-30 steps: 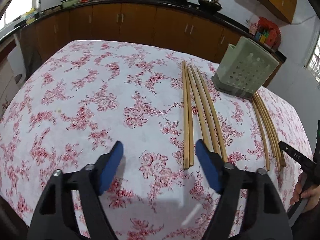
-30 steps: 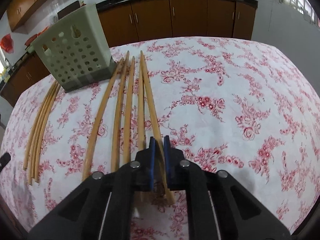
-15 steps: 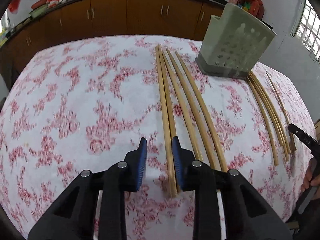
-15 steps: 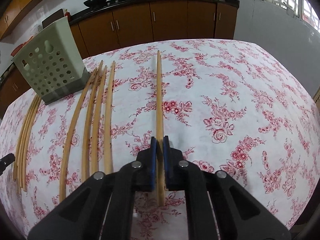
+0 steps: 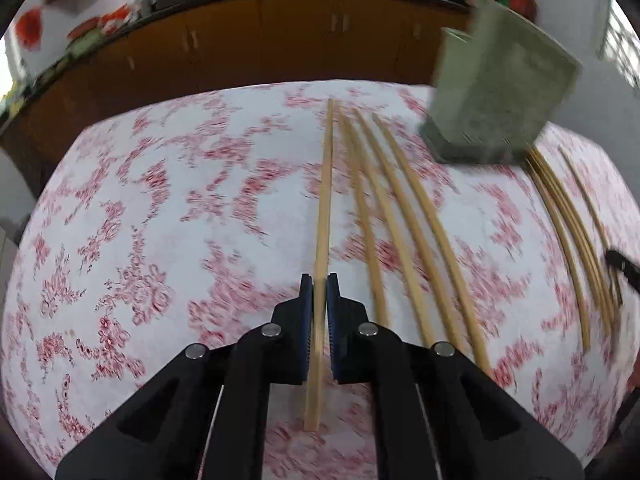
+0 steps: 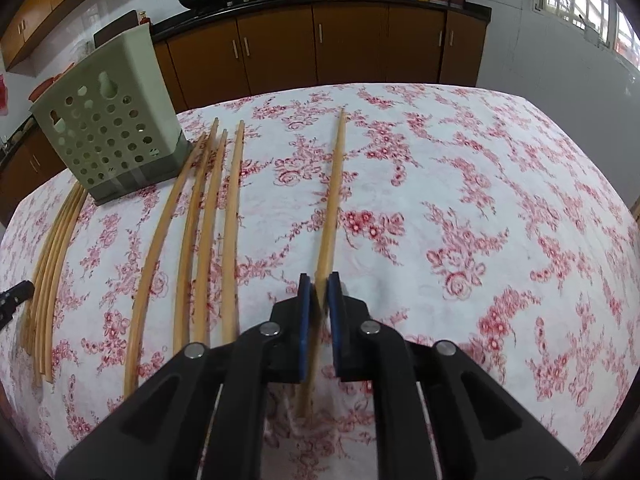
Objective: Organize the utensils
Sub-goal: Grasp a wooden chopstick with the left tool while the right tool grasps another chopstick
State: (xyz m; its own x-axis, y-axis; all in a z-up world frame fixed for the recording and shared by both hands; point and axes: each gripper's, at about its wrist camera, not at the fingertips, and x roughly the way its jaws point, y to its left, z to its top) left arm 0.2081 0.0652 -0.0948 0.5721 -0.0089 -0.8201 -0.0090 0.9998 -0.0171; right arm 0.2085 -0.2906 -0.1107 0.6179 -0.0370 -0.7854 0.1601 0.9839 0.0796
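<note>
Here the left gripper (image 5: 319,294) is clenched on a single chopstick (image 5: 325,208), which runs forward between its blue pads (image 5: 305,320); the right gripper (image 6: 320,292) likewise grasps one chopstick (image 6: 333,200) that points away across the flowered tablecloth (image 6: 480,208). In the right wrist view four loose chopsticks (image 6: 208,232) lie side by side to the left of the held one, well apart from it; a further bundle of chopsticks (image 6: 52,256) lies beyond them near the cloth's left edge. A pale green perforated holder (image 6: 108,128) stands upright between those two groups, at their far ends. The left wrist view is blurred, so whether its held chopstick is lifted clear of the cloth is hard to tell; three others (image 5: 404,232) lie just right of it; brown cabinets (image 6: 320,44) line the wall behind.
</note>
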